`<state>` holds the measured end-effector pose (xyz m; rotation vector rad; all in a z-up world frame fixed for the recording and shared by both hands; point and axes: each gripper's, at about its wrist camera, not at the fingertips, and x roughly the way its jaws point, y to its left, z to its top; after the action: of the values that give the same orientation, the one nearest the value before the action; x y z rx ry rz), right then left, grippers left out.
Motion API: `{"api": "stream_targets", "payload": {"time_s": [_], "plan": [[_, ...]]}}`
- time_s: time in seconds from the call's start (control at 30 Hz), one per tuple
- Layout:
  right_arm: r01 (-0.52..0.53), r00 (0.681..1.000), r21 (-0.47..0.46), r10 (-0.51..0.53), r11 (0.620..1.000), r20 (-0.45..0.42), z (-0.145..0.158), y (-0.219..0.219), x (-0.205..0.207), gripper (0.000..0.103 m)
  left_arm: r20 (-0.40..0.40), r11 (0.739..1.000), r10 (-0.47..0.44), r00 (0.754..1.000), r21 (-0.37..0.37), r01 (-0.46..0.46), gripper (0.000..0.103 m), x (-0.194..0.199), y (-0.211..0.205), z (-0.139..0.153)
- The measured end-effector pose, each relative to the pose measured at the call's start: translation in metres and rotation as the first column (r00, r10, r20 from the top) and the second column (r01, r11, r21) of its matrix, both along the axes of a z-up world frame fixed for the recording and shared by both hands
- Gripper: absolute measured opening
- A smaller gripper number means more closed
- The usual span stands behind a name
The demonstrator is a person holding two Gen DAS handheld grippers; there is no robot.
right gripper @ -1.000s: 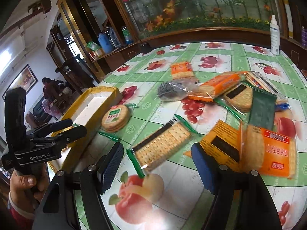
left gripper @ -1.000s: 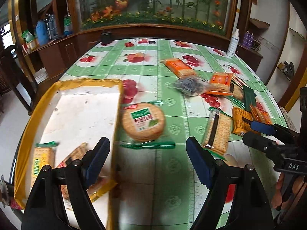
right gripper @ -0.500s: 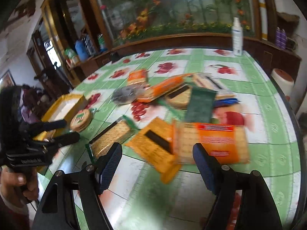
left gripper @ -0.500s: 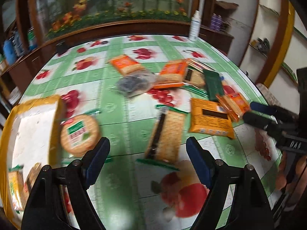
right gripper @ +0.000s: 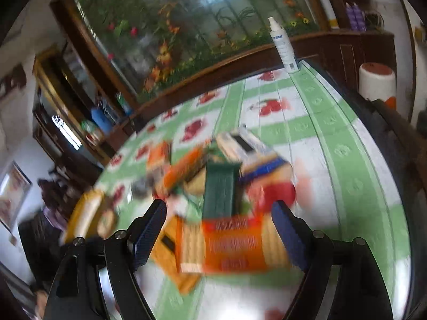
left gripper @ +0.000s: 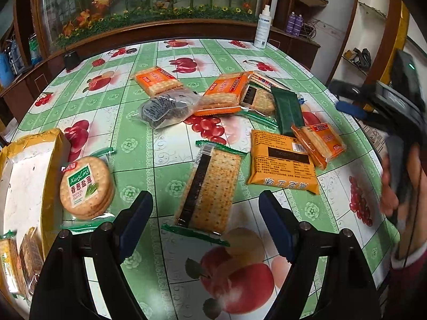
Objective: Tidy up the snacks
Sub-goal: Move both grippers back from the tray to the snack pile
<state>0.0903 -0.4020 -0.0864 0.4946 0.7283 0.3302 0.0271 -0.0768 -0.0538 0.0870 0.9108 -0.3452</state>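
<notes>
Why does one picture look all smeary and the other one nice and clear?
Right wrist view: motion blur smears the orange cracker pack and the dark green pack in front of the right gripper; print unreadable, bright glare at the top. Left wrist view: mostly sharp, the round cracker pack label is readable. Both: fisheye bends the table edges.

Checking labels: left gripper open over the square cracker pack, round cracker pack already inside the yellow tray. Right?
Not quite. The round cracker pack lies on the tablecloth beside the yellow tray, not inside it, as the left wrist view shows. The rest holds: the left gripper is open over the square cracker pack.
</notes>
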Motion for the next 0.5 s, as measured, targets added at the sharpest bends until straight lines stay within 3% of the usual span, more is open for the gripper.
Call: {"api": "stream_targets", "payload": {"time_s": [0.1,0.2,0.33,0.5], "plan": [[0.003,1.0,-0.017,-0.003,1.0,-0.015,-0.003,0.003,0.022,0.084,0.004,1.0,-0.004,1.0,0.003,0.004,0.082,0.001,-0.002,0.001],[-0.029,0.996,-0.021,0.027,0.999,-0.083,-0.015,0.006,0.033,0.084,0.007,1.0,-0.002,1.0,-0.001,0.002,0.082,0.004,0.001,0.002],[-0.078,0.989,-0.01,0.076,0.997,-0.125,-0.02,0.014,0.008,0.087,-0.01,1.0,-0.005,1.0,0.0,0.005,0.082,0.009,0.004,-0.004],[-0.168,0.983,-0.043,0.164,0.985,-0.083,-0.005,0.029,-0.03,0.093,-0.03,1.0,-0.005,1.0,-0.001,0.005,0.081,0.016,0.002,-0.01]]}}
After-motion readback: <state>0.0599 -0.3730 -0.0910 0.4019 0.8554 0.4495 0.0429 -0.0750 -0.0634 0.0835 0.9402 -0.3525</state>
